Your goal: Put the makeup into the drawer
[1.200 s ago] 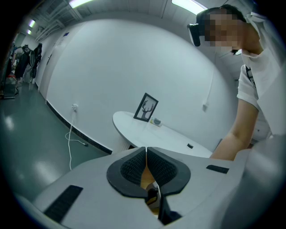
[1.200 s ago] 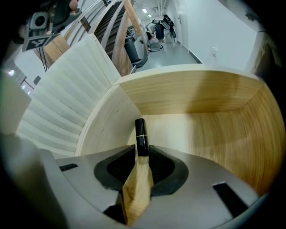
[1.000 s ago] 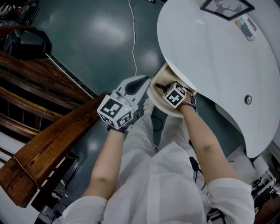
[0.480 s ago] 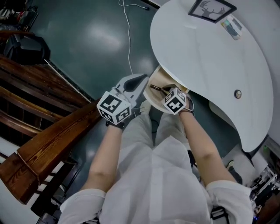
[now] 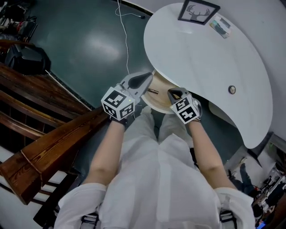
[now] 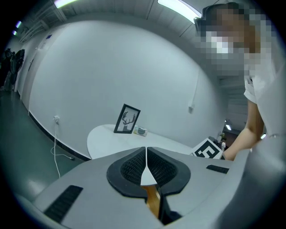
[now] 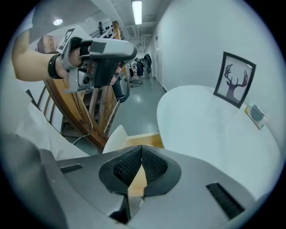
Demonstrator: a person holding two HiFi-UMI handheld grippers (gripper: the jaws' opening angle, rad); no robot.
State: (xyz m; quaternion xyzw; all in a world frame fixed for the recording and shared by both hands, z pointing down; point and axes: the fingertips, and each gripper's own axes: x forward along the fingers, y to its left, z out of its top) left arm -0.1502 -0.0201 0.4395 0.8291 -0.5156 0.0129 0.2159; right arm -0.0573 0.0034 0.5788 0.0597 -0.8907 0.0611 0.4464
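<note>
One makeup stick point(image 5: 153, 91) lies left-to-right in drawer point(image 5: 160, 99).

Teal floor point(image 5: 80, 40), white table point(image 5: 210, 58), perhaps wooden bench point(image 5: 53, 143)

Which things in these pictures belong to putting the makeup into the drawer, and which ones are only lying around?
Job: open light wooden drawer under the white table; slim dark makeup stick lying in it; left gripper, shut, empty; right gripper, jaws just closed, empty.

Lying about: black-framed deer picture; small pale box beside it; loose white cable; brown wooden bench.
</note>
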